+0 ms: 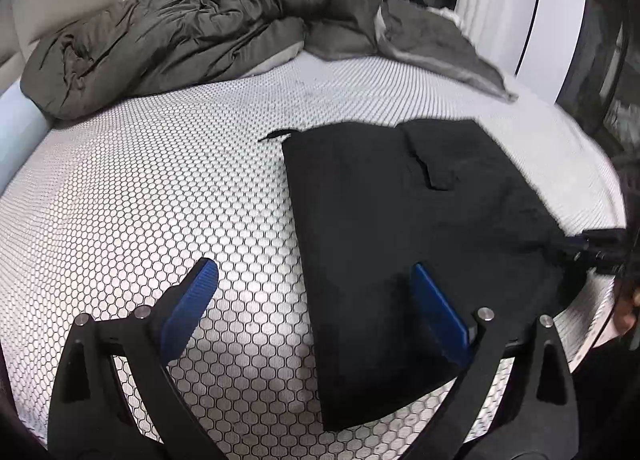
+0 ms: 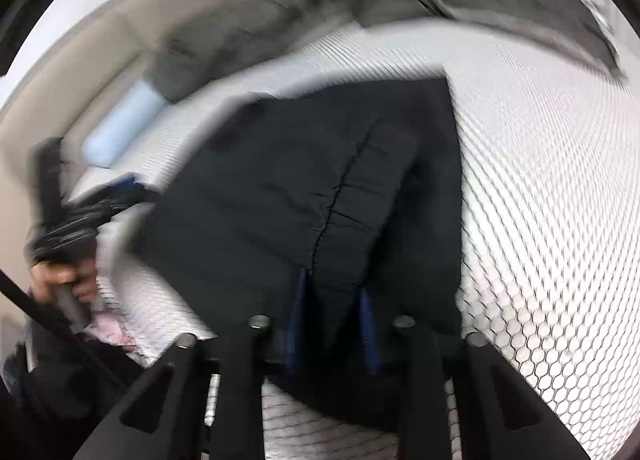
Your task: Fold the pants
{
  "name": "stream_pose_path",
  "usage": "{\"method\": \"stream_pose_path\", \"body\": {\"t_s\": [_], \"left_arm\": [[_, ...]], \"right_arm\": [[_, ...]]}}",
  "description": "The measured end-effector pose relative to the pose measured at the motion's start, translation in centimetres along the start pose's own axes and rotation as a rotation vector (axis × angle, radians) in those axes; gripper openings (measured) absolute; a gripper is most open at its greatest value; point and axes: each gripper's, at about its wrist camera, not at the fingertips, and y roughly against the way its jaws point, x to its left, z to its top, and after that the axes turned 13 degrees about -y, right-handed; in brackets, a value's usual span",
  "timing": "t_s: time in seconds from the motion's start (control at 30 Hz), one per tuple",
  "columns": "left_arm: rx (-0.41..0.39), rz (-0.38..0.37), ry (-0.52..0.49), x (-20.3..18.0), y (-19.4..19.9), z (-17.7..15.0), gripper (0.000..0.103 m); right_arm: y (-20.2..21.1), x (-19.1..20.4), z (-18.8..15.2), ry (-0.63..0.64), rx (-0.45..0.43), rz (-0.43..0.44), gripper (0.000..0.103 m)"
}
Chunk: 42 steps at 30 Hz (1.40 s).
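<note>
Pants (image 1: 400,244), black and folded into a flat block, lie on the bed (image 1: 160,187), on its white honeycomb-patterned cover. Nearest in the left wrist view, the left tongs (image 1: 316,300) stand wide, one blue pad over bare cover, the other over the pants' near part, gripping nothing. In the blurred right wrist view, the right tongs (image 2: 332,320) are narrow, with the pants' near edge between the pads; whether they press it I cannot tell. Farther back, a rumpled grey duvet (image 1: 192,31) lies bunched.
</note>
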Motion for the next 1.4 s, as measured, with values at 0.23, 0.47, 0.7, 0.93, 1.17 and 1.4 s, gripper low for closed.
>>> {"method": "stream_pose_path", "body": {"t_s": [0.23,0.47,0.7,0.93,1.17,1.4], "left_arm": [[-0.085,-0.047,-0.086,-3.2,2.3,0.6,0.097],[-0.101,-0.108,-0.333,-10.4,2.6,0.3,0.096],[-0.134,-0.146,-0.351,-11.7,3.5,0.2,0.096],[-0.106,-0.164,-0.404,-14.0,2.4,0.1,0.096],[-0.058,-0.177,-0.51,-17.1,0.3,-0.6,0.065],[-0.127,-0.24,-0.459,-15.7,2.8,-0.3,0.062]], "right_arm": [[5.0,0.3,0.0,-0.01,-0.114,0.169,0.045],[1.1,2.2,1.2,0.039,-0.091,0.044,0.001],[3.1,4.0,-0.9,0.128,-0.096,0.098,0.001],[2.2,0.1,-0.7,-0.028,-0.046,0.098,0.039],[-0.1,-0.4,0.3,-0.051,-0.024,0.12,0.028],[4.5,1.8,-0.8,0.05,-0.136,0.199,0.006]]}}
